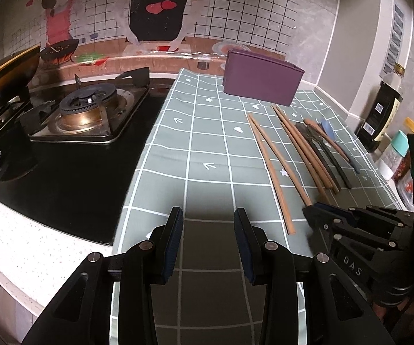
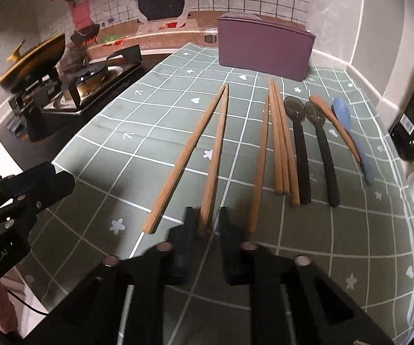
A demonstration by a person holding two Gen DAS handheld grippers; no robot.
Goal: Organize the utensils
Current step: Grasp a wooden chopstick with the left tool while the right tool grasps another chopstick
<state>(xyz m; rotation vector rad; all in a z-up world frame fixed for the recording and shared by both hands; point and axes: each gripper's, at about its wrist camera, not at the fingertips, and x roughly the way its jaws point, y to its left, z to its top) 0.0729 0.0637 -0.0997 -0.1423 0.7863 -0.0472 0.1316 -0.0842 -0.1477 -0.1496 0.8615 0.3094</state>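
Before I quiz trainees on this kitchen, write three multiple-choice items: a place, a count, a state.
1. Where is the purple box? A on the stove; B behind the chopsticks; C in a gripper.
2. How many spoons? A two; B four; C six.
3. The left gripper is: A open, empty; B shut on a spoon; C shut on a chopstick.
B: it stands at the cloth's far end. B: two black, one brown, one blue. A: only cloth shows between its fingers.
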